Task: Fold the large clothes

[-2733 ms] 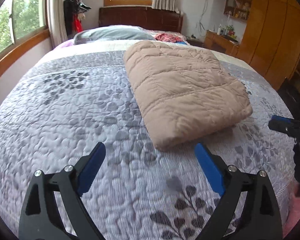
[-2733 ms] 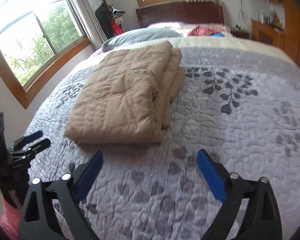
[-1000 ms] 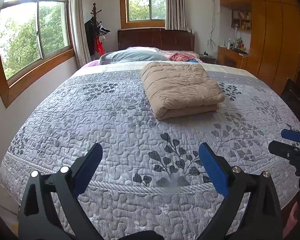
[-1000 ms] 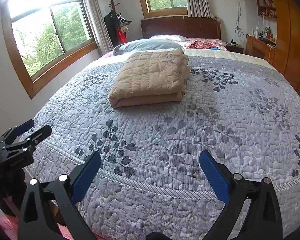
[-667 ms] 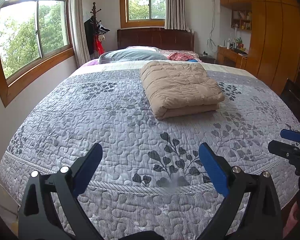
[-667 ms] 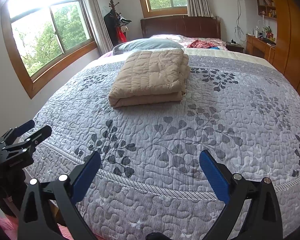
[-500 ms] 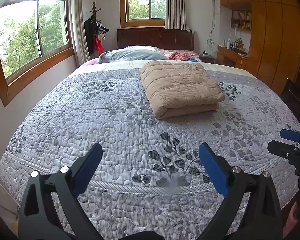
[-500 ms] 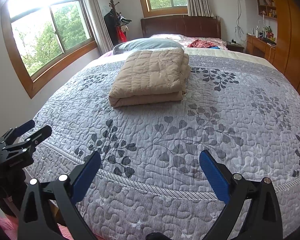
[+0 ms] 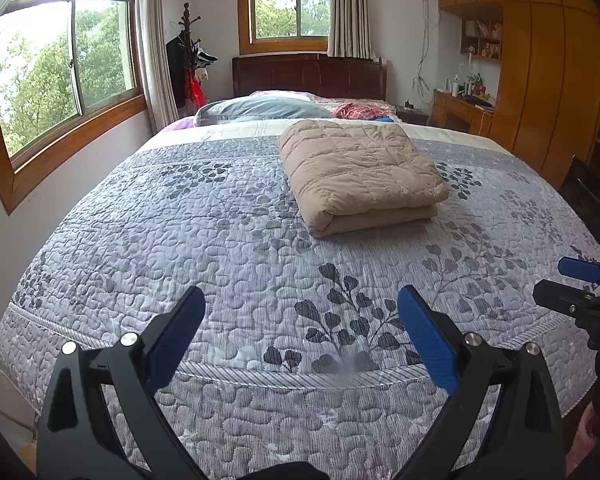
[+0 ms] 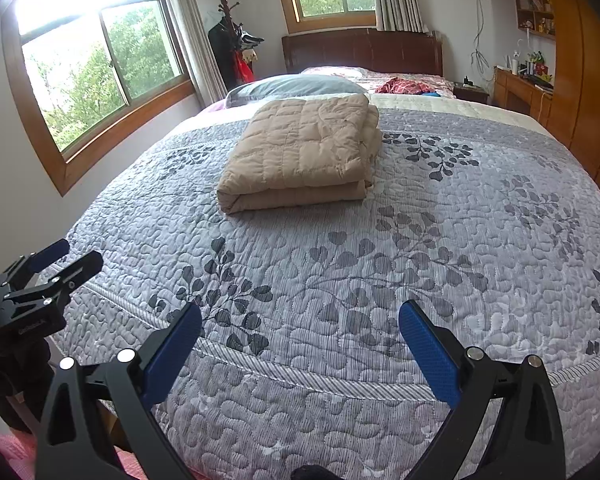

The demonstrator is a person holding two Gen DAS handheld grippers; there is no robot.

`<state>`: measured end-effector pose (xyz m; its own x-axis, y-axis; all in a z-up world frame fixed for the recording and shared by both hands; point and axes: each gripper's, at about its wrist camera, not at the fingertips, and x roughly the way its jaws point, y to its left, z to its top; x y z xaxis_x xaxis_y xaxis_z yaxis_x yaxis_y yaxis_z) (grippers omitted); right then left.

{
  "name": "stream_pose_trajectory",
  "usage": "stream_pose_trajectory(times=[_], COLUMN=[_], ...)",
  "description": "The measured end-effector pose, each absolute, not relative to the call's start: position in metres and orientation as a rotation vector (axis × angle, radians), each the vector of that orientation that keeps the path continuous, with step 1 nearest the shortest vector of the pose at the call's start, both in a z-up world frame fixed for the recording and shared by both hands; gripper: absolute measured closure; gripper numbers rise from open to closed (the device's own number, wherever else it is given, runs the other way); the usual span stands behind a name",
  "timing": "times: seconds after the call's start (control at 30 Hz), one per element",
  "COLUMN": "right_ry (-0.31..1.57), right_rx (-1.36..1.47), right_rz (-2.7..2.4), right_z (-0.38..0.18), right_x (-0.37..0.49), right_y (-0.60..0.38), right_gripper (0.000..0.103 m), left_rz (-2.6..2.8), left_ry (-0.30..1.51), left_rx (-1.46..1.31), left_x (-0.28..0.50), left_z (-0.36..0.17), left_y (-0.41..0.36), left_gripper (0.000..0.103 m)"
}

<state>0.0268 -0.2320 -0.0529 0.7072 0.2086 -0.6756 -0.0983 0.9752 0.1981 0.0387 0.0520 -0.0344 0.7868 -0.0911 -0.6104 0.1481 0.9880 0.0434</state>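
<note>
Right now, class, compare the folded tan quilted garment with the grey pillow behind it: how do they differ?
The tan garment is quilted in squares and folded into stacked layers; the grey pillow is smooth and in one piece. The tan garment lies mid-bed on the patterned bedspread; the grey pillow sits nearer the headboard. Both rest untouched on the bed.

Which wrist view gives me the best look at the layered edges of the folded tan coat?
The right wrist view: the folded tan coat shows both its near fold and the stacked layers along its right side. The left wrist view shows the coat from the other side, mostly its top and near fold.
</note>
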Motion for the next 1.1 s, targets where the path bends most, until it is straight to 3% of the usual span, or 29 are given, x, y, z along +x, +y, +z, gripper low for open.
stream_pose_trajectory(times=[1.1], right_ry=[0.774], right_rx=[0.15], right_rz=[0.173], right_z=[-0.0548], right_x=[0.03], right_y=[-0.2302], right_gripper=[0.004], left_rz=[-0.148], left_ry=[0.665], left_rx=[0.089], left_x=[0.0453], left_z=[-0.0367], left_y=[0.054], left_gripper=[0.007])
